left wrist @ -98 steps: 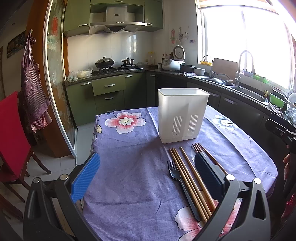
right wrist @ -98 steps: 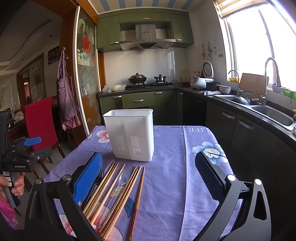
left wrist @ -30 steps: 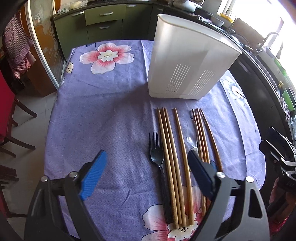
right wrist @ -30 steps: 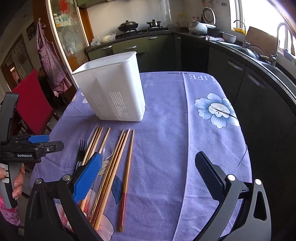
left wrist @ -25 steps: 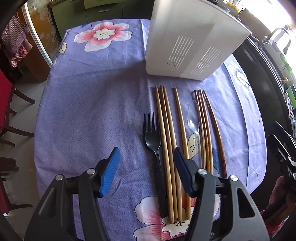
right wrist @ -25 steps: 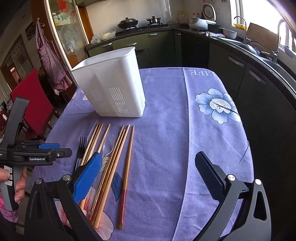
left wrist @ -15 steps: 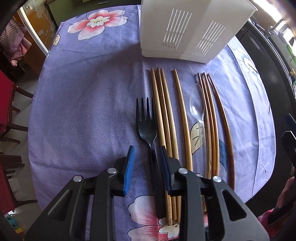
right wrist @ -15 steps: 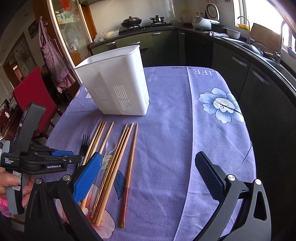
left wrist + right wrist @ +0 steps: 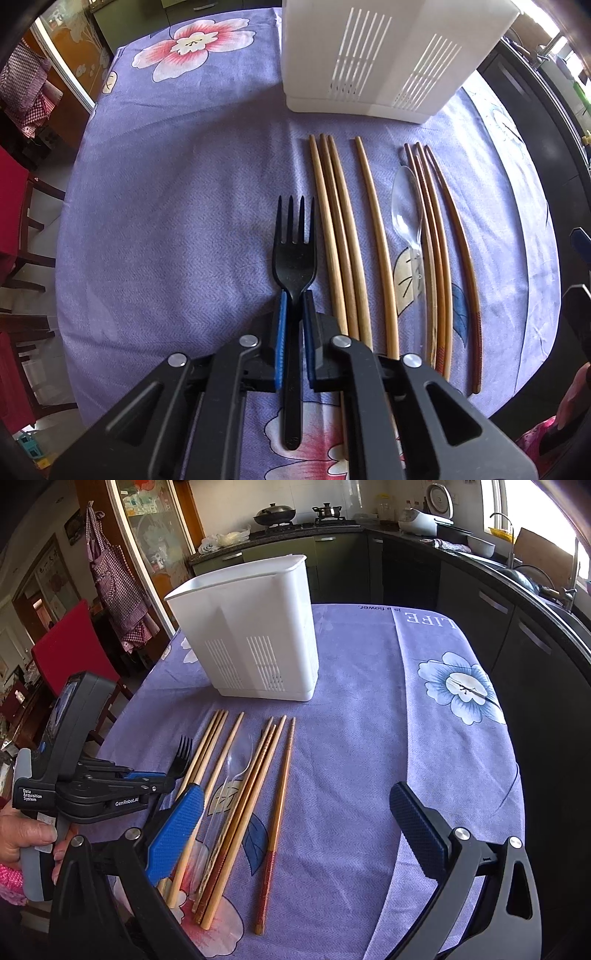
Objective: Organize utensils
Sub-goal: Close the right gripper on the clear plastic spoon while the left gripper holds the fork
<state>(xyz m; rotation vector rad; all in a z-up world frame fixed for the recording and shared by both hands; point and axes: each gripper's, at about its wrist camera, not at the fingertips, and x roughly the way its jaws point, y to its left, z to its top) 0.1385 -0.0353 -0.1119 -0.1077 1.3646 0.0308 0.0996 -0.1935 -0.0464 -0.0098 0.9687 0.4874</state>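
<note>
My left gripper is shut on the handle of a black plastic fork that lies on the purple flowered tablecloth; the right wrist view shows the left gripper and the fork too. To the fork's right lie several light wooden chopsticks, a clear plastic spoon and several darker chopsticks. A white slotted utensil holder stands beyond them. My right gripper is open and empty above the table's near edge, right of the chopsticks.
The table's edge drops off to the left and right. A red chair stands at the left. Dark kitchen cabinets and a sink counter run along the right. The cloth right of the chopsticks is bare.
My left gripper has moved down and forward over the fork and its jaws have closed from wide open onto the fork's handle. The right gripper has stayed open and shifted slightly.
</note>
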